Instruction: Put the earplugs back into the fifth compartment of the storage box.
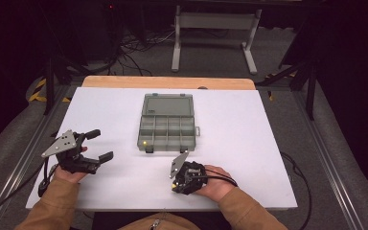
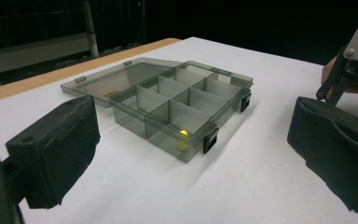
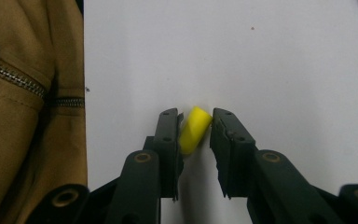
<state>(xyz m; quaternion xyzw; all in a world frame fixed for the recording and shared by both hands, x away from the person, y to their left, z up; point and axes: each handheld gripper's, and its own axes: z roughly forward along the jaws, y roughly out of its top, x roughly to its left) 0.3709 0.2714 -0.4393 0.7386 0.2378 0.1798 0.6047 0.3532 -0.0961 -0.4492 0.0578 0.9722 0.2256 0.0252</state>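
A small yellow cylinder (image 3: 194,130) lies tilted on the white table between the jaws of my right gripper (image 3: 196,127), and both pads touch it. In the high view this gripper (image 1: 174,185) points down near the table's front edge, just in front of the box. The grey see-through compartment box (image 1: 166,139) sits mid-table with its lid (image 1: 167,105) folded open behind it. A second yellow piece (image 1: 145,143) (image 2: 183,138) rests in the front-left compartment. My left gripper (image 1: 102,145) hovers at the left, jaws wide apart, nothing between its pads (image 2: 58,149).
The white board (image 1: 249,143) lies on a wooden table (image 1: 167,82), with floor rails on either side. A tan jacket sleeve (image 3: 23,116) sits close to the right gripper's left. Cables trail from both grippers off the front edge.
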